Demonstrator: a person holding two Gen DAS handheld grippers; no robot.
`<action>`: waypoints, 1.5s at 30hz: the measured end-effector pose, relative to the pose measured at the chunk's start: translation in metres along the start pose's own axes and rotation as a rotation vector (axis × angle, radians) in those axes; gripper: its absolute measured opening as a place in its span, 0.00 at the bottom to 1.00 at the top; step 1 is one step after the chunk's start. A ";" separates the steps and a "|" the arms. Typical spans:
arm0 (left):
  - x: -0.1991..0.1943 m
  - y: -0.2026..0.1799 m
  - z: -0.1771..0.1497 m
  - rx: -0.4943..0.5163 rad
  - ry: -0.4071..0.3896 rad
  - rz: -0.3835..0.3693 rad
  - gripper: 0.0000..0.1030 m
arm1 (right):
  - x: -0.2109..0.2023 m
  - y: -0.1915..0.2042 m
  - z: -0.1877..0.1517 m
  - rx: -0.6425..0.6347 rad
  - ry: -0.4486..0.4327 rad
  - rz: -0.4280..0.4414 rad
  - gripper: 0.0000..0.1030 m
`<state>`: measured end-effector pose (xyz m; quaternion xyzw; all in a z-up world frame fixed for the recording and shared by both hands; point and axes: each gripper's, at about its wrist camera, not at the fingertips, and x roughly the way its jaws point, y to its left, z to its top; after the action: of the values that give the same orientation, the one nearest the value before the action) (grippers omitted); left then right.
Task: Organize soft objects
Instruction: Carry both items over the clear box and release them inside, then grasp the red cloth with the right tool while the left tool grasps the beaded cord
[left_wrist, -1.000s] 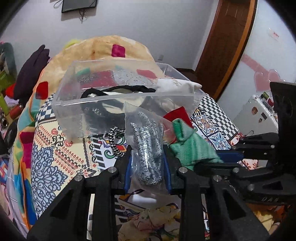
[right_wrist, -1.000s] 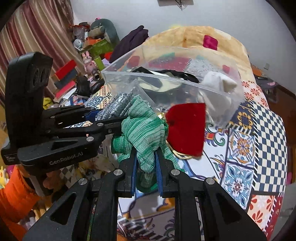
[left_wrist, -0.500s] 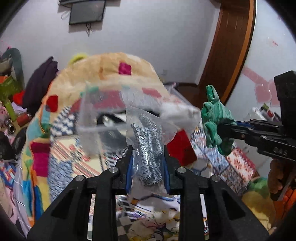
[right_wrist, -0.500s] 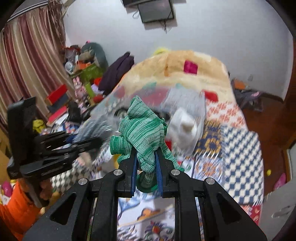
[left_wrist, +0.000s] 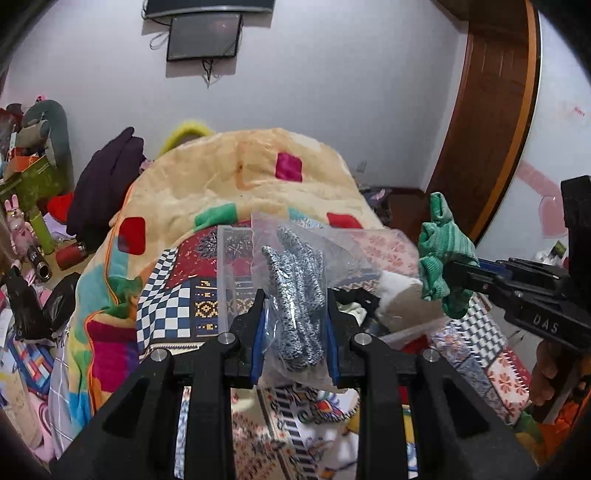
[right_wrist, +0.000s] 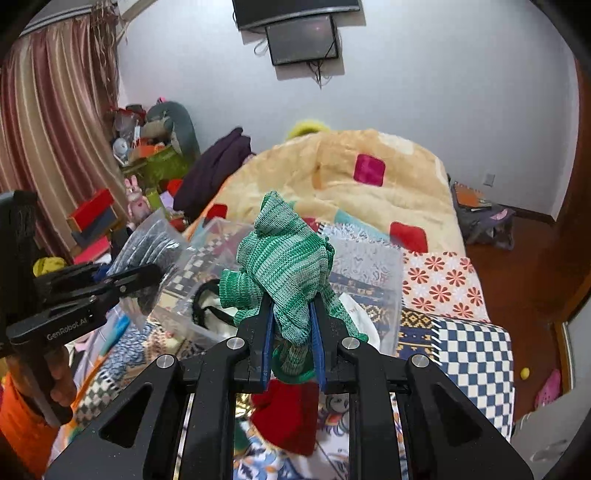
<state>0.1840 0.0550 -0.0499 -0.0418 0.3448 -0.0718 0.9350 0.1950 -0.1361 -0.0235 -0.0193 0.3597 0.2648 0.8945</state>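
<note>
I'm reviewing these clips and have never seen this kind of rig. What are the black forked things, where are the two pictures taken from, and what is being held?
There is no robot: a person holds a black two-finger tool in each hand, with a wide-angle camera on each looking along its fingers.

In the left tool's picture, the left gripper is shut on a clear plastic bag of grey speckled knit gloves. In the right tool's picture, the right gripper is shut on a green striped knit glove; each tool also shows in the other's view.

Below them a clear plastic storage box holding soft items stands on a bed with a patterned patchwork cover. A red fabric piece lies near the right tool.
</note>
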 end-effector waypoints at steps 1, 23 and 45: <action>0.008 -0.002 0.001 0.008 0.016 0.002 0.26 | 0.006 0.000 -0.001 -0.006 0.011 -0.003 0.16; 0.006 -0.022 0.001 0.067 0.005 0.005 0.50 | 0.004 0.001 -0.009 -0.009 0.049 -0.010 0.52; 0.029 -0.013 -0.073 0.003 0.190 -0.023 0.34 | 0.038 -0.018 -0.078 0.078 0.254 0.033 0.41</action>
<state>0.1573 0.0351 -0.1219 -0.0373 0.4312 -0.0869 0.8973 0.1771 -0.1513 -0.1086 -0.0118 0.4803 0.2606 0.8374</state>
